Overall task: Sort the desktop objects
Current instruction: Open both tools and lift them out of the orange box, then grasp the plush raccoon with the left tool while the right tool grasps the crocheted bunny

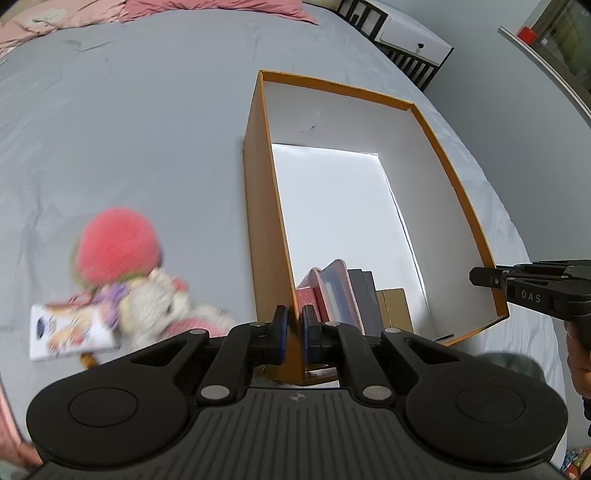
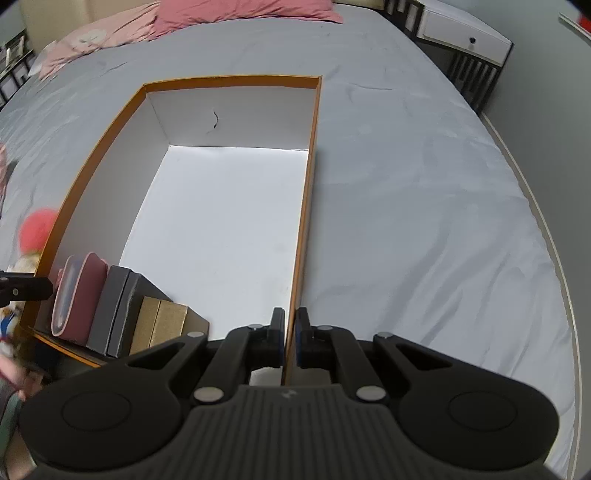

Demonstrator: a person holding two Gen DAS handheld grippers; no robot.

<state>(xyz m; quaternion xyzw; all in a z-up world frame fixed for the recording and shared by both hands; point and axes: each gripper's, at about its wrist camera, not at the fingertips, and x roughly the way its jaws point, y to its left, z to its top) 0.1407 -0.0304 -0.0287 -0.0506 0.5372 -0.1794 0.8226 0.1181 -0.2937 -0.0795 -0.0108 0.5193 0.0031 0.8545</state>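
Note:
An orange box with a white inside [image 1: 458, 177] [image 2: 110, 125] stands on the grey bed. My left gripper [image 1: 293, 334] is shut on the box's left wall near the front corner. My right gripper [image 2: 291, 338] is shut on the box's right wall; it also shows at the right edge of the left wrist view [image 1: 480, 277]. Inside, at the near end, stand a pink case [image 1: 332, 288] [image 2: 79, 295], a dark grey box [image 1: 364, 299] [image 2: 118, 306] and a tan box [image 1: 395, 310] [image 2: 162, 325].
A plush doll with a red hat [image 1: 118, 254] and a white printed card [image 1: 70, 332] lie on the bed [image 1: 147, 129] left of the box. Pink bedding [image 2: 221, 11] lies at the far end. A white nightstand [image 2: 465, 37] stands beyond the bed's right corner.

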